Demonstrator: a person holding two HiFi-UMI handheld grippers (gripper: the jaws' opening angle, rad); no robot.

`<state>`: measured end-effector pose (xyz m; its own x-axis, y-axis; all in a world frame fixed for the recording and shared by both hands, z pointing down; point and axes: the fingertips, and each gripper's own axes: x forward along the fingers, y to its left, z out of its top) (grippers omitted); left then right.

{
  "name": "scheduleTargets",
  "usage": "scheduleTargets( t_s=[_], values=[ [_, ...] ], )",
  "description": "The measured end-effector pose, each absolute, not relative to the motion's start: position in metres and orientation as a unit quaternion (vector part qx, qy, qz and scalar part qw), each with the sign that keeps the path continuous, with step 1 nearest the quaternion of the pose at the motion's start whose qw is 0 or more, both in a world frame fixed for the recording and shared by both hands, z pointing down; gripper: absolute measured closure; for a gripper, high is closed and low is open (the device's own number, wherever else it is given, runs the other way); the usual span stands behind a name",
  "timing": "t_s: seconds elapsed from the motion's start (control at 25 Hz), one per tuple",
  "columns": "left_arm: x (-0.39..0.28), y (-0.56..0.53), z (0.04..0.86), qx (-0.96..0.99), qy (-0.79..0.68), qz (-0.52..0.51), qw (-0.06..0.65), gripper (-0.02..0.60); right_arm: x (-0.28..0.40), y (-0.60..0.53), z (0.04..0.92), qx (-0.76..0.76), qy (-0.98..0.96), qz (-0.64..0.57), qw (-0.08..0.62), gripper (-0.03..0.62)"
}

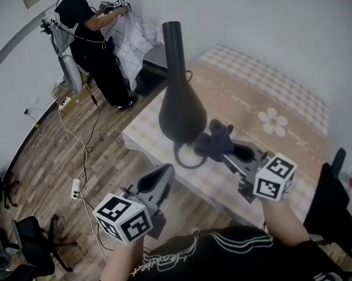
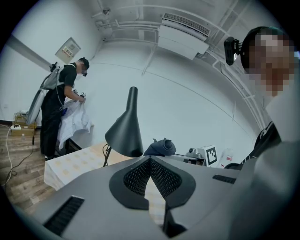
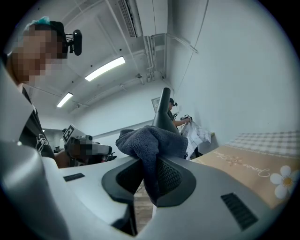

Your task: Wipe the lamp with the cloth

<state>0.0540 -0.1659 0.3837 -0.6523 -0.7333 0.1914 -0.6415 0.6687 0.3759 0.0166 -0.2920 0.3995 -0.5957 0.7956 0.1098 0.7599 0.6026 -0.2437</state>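
- The right gripper (image 1: 224, 153) is gripping the dark blue cloth (image 1: 215, 141): its jaws are clenching a fold while the rest is bunching up above the tips, just beside the lamp's lower bulge.
- The left gripper (image 1: 164, 175) is hovering off the bed's near edge with its jaws closed on nothing, the tips pointing toward the lamp.
- The black lamp (image 1: 180, 109) is standing upright near the bed's (image 1: 263, 95) near-left corner, its wide shade tapering up into a narrow neck.
- The cloth is looking soft, light and limp, so a wad pinched like this is likely giving enough padding to rub with.
- The shade is appearing smooth, hard and matte; it is probably light and top-heavy on a thin support over soft bedding, so hard pushing is risking a tip.
- The free left jaws are best placed on the narrow neck to steady it, since the broad bulge is looking too wide and slippery to clamp.
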Motion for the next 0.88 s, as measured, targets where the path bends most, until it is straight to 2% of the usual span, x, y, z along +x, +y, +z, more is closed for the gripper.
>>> scheduleTargets(
  t_s=[0.4, 0.68, 0.88],
  values=[
    [0.112, -0.14, 0.391, 0.39, -0.892, -0.155, 0.167, 0.581, 0.098, -0.259, 0.392, -0.441, -0.885, 0.095, 0.117, 0.537],
    [0.198, -0.118, 0.385, 0.398, -0.891, -0.145, 0.162, 0.581, 0.196, -0.225, 0.39, -0.456, -0.877, 0.093, 0.119, 0.537],
    [0.239, -0.1, 0.371, 0.4, -0.892, -0.144, 0.152, 0.581, 0.235, -0.214, 0.375, -0.451, -0.88, 0.102, 0.108, 0.537]
  ],
)
